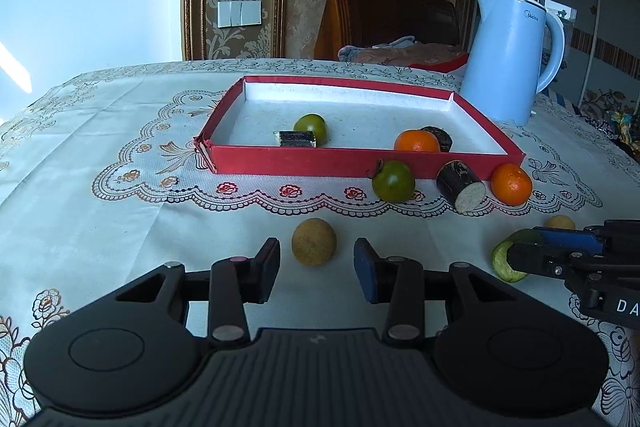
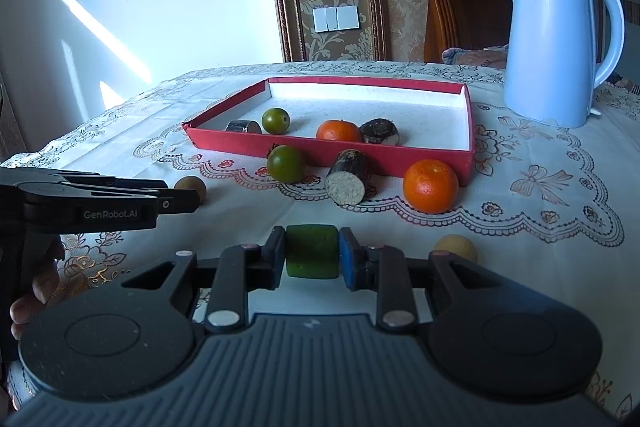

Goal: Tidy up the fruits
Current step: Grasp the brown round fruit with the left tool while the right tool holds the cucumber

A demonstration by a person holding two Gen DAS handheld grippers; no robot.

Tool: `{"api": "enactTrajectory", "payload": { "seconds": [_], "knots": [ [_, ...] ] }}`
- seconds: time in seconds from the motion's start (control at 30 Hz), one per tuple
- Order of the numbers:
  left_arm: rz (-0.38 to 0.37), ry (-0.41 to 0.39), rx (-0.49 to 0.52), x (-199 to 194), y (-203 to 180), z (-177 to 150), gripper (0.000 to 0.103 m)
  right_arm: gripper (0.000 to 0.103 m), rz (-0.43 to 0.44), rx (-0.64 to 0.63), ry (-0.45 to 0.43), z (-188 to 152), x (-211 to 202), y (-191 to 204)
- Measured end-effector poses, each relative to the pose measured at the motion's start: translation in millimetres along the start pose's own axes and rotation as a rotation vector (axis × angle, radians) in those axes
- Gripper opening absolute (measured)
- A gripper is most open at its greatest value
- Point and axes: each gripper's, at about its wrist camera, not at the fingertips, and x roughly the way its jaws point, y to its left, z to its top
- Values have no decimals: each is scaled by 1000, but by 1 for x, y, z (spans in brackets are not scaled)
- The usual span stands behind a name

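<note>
The right gripper (image 2: pixel 312 257) clamps a green cucumber chunk (image 2: pixel 312 255) between its pads, while the left gripper (image 1: pixel 316 265) gapes around a tan fruit (image 1: pixel 314 242) just ahead, which might roll off if nudged.

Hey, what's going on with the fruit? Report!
Right gripper shut on cucumber chunk. Left gripper open, round tan fruit ahead. Red tray part filled. Path looks open.

Right gripper (image 2: pixel 312 257) jaws clamp a green cucumber chunk (image 2: pixel 312 251) — red tray (image 2: pixel 400 159) beyond.
</note>
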Motion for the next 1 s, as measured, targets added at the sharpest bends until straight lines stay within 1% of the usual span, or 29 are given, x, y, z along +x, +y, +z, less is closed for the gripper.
{"api": "enactTrajectory", "payload": {
  "seconds": [0.17, 0.33, 0.37, 0.5, 0.57, 0.67, 0.73, 0.8, 0.93, 1.0],
  "knots": [
    [-6, -32, -5, -11, 2, -5, 40, 27, -10, -12, 7, 0, 1, 2],
    [-7, -33, -14, -16, 6, -9, 40, 27, -14, -19, 5, -1, 0, 4],
    [-11, -33, -17, -17, 7, -10, 40, 27, -14, -17, 5, -1, 0, 4],
    [-70, -58, -8, -26, 11, -14, 40, 27, -6, -13, -1, -2, -2, 3],
    [-64, -74, 1, -30, 12, -16, 40, 27, -4, -15, -4, -2, -3, 3],
    [-78, -103, 9, -36, 16, -17, 40, 27, 2, -10, -21, -2, -7, 3],
    [-68, -125, 5, -39, 20, -17, 40, 27, 13, 11, -46, 1, -13, -4],
    [-50, -144, -23, -40, 27, -13, 40, 27, 12, 55, -80, 8, -21, -18],
    [-28, -175, -103, -44, 47, -7, 40, 27, -44, 137, -165, 26, -46, -57],
    [-12, -180, -121, -47, 54, -3, 40, 27, -81, 170, -198, 32, -59, -77]
  ]
}}
